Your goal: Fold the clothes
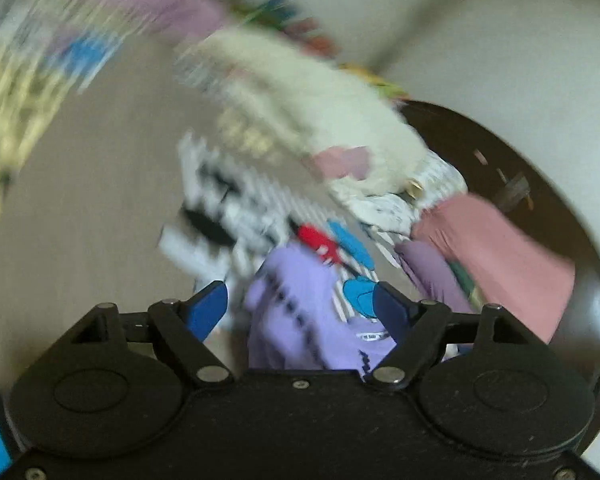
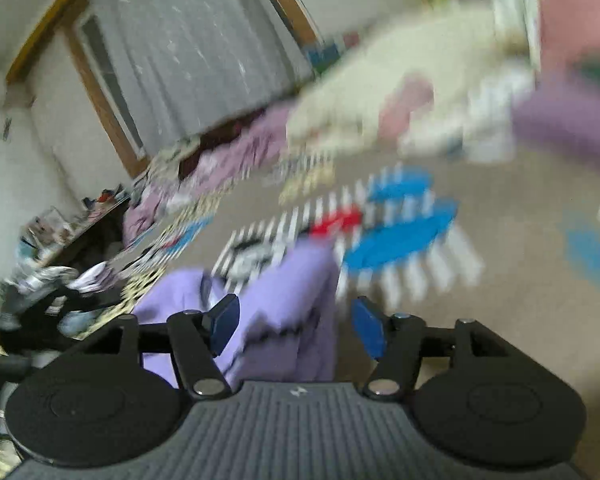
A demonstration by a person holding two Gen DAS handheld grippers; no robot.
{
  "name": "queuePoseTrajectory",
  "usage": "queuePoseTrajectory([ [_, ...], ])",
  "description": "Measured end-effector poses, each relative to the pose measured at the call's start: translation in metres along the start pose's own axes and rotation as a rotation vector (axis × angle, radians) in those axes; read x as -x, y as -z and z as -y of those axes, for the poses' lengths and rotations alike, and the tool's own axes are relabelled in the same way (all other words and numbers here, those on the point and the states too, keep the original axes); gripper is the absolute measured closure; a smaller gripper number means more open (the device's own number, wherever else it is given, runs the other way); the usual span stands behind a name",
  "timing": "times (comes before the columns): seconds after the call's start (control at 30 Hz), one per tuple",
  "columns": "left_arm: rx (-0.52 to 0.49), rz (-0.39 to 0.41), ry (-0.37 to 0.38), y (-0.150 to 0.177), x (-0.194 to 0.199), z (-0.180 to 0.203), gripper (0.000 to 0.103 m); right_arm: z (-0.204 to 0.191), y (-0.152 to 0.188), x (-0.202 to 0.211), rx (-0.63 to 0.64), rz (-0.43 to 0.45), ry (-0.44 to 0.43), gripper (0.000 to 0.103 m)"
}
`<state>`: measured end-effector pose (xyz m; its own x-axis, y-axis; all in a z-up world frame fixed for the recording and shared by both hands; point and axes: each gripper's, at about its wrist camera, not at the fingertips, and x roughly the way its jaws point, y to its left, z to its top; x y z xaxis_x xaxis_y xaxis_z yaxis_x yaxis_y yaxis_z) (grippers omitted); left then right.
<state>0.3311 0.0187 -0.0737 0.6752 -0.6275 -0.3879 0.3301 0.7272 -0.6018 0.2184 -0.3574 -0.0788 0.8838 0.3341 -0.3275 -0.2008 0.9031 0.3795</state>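
Both claws spread over the lilac shirt – everything's motion-blurred

Left wrist view: my left gripper (image 1: 300, 304) sits bottom centre, jaws apart, the lilac garment (image 1: 300, 320) lying between its blue pads (image 1: 208, 308) without being pinched. Right wrist view: my right gripper (image 2: 296, 326) is also gaping – the same lilac cloth (image 2: 284, 304) brushes the left pad only, striped fabric (image 2: 380, 240) beyond it on the beige floor (image 2: 500, 340).

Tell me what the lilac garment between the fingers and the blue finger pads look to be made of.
Lilac garment: soft matte knit fabric, probably cotton jersey; it drapes in loose folds and carries a sewn neck label, though blur hides the weave. Blue finger pads: smooth, slightly glossy, likely rubber or plastic; flat faces with a faint sheen.
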Motion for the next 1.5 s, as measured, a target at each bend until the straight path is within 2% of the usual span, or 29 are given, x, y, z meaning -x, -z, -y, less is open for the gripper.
queuePoseTrajectory([
  [0.03,-0.094,0.015,-0.007,-0.004,0.003,0.011,0.024,-0.003,-0.003,-0.002,0.039,0.006,0.007,0.039],
  [0.07,-0.154,-0.013,-0.030,-0.009,-0.008,0.017,0.025,-0.001,-0.006,-0.011,0.024,-0.020,-0.005,0.039],
  [0.13,-0.200,-0.074,-0.073,-0.012,-0.035,0.018,0.026,0.008,-0.010,-0.033,-0.059,-0.088,-0.045,0.039],
  [0.2,-0.153,-0.127,-0.064,-0.006,-0.053,0.006,0.060,0.019,-0.011,-0.053,-0.148,-0.157,-0.047,0.040],
  [0.23,-0.129,-0.153,-0.059,-0.003,-0.061,0.000,0.090,0.023,-0.011,-0.060,-0.174,-0.174,-0.043,0.047],
  [0.27,-0.101,-0.178,-0.052,0.000,-0.069,-0.006,0.091,0.025,-0.010,-0.065,-0.177,-0.182,-0.050,0.057],
  [0.3,0.035,-0.149,0.010,0.006,-0.064,-0.019,0.091,0.023,-0.010,-0.066,-0.155,-0.170,-0.076,0.077],
  [0.37,0.304,-0.088,0.134,0.017,-0.054,-0.044,0.091,0.017,-0.014,-0.064,-0.085,-0.119,-0.139,0.080],
  [0.4,0.384,-0.056,0.179,0.025,-0.050,-0.051,0.092,0.014,-0.016,-0.062,-0.051,-0.094,-0.170,0.081],
  [0.43,0.429,-0.053,0.174,0.034,-0.050,-0.057,0.092,0.012,-0.018,-0.061,-0.016,-0.068,-0.201,0.081],
  [0.5,0.494,-0.070,0.133,0.041,-0.054,-0.067,0.092,0.018,-0.017,-0.074,-0.023,-0.098,-0.212,0.081],
  [0.57,0.520,-0.093,0.088,0.039,-0.060,-0.070,0.090,0.026,-0.006,-0.094,-0.021,-0.176,-0.137,0.078],
  [0.6,0.500,-0.106,0.079,0.035,-0.061,-0.067,0.089,0.030,0.000,-0.102,-0.020,-0.200,-0.091,0.066],
  [0.63,0.478,-0.119,0.070,0.031,-0.063,-0.063,0.078,0.034,0.000,-0.102,-0.033,-0.199,-0.071,0.051],
  [0.67,0.405,-0.139,0.050,0.024,-0.061,-0.054,0.060,0.037,-0.002,-0.100,-0.049,-0.193,-0.062,0.050],
  [0.73,0.265,-0.097,-0.008,0.012,-0.042,-0.034,0.038,0.041,-0.007,-0.091,-0.062,-0.172,-0.039,0.047],
  [0.8,0.073,-0.025,-0.059,0.005,-0.015,-0.010,0.038,0.036,-0.018,-0.073,-0.028,-0.132,0.001,0.046],
  [0.87,-0.095,0.024,-0.055,0.013,0.009,0.012,0.038,0.027,-0.027,-0.053,0.025,-0.088,0.015,0.045],
  [0.93,-0.208,0.028,0.045,0.032,0.021,0.029,0.038,0.007,-0.033,-0.034,0.111,-0.046,-0.046,0.045],
  [1.0,-0.325,-0.008,0.067,0.049,0.011,0.047,0.038,-0.015,-0.025,-0.021,0.188,-0.052,-0.165,0.045],
  [1.03,-0.410,-0.078,0.011,0.061,-0.006,0.053,0.038,-0.025,-0.016,-0.020,0.231,-0.077,-0.208,0.045],
  [1.1,-0.580,-0.215,-0.100,0.085,-0.041,0.066,0.034,-0.037,0.012,-0.035,0.344,-0.172,-0.175,0.044],
  [1.13,-0.649,-0.189,-0.118,0.100,-0.046,0.066,0.032,-0.043,0.028,-0.045,0.404,-0.226,-0.144,0.044],
  [1.2,-0.568,-0.169,-0.106,0.095,-0.050,0.056,0.029,-0.038,0.042,-0.054,0.428,-0.234,-0.128,0.042],
  [1.23,-0.574,-0.182,-0.110,0.092,-0.049,0.058,0.029,-0.034,0.039,-0.057,0.405,-0.242,-0.132,0.042],
  [1.3,-0.616,-0.137,-0.101,0.089,-0.029,0.072,0.035,-0.034,0.036,-0.053,0.414,-0.240,-0.126,0.042],
  [1.37,-0.657,-0.091,-0.092,0.087,-0.009,0.086,0.035,-0.044,0.032,-0.036,0.433,-0.209,-0.127,0.043],
  [1.4,-0.663,-0.039,-0.077,0.087,0.004,0.090,0.035,-0.053,0.028,-0.027,0.452,-0.185,-0.141,0.044],
  [1.5,-0.759,-0.045,-0.063,0.103,0.006,0.095,0.038,-0.072,0.029,0.000,0.553,-0.119,-0.166,0.044],
])
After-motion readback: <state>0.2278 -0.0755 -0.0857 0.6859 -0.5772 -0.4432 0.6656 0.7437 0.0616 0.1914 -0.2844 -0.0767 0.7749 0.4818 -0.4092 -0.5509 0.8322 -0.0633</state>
